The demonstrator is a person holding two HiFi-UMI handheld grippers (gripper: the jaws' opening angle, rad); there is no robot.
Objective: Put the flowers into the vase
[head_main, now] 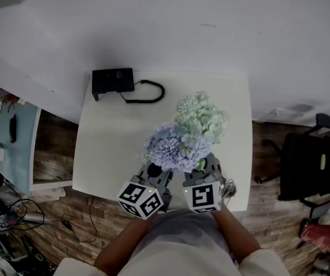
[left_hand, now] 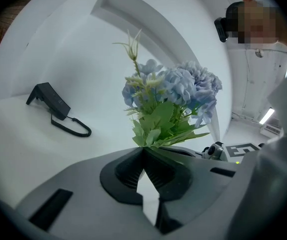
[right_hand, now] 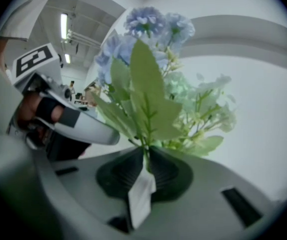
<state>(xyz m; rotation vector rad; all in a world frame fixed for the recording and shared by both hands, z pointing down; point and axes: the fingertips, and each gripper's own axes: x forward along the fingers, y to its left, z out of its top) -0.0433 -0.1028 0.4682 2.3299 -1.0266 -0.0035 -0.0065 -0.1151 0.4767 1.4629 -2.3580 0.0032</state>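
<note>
Reaching forward over the near edge of the white table (head_main: 110,148), both forearms run close together from the bottom of the head view, each hand behind its marker cube, so the two grippers sit side by side and point away from the person, tipped a little below level. The left gripper (head_main: 153,168) is angled slightly inward toward its partner. In the left gripper view its jaws are pressed together at their tips, right where the leafy base of the flowers (left_hand: 173,94) comes out, so the bunch rises straight up from the grip with blue heads on top. The right gripper (head_main: 206,164) stands just beside it. In the right gripper view its jaws are clamped on a thin green stem that runs down between the ribbed pads (right_hand: 159,170), with broad leaves and blue heads above it and paler green-white heads off to the right. Seen from above, the flowers are held over the near middle of the table, the blue cluster directly over the two gripper tips and the pale green cluster just beyond it. A black device (head_main: 112,81) with a curled cord (head_main: 149,92) lies at the table's far left corner, well apart from the flowers.
</note>
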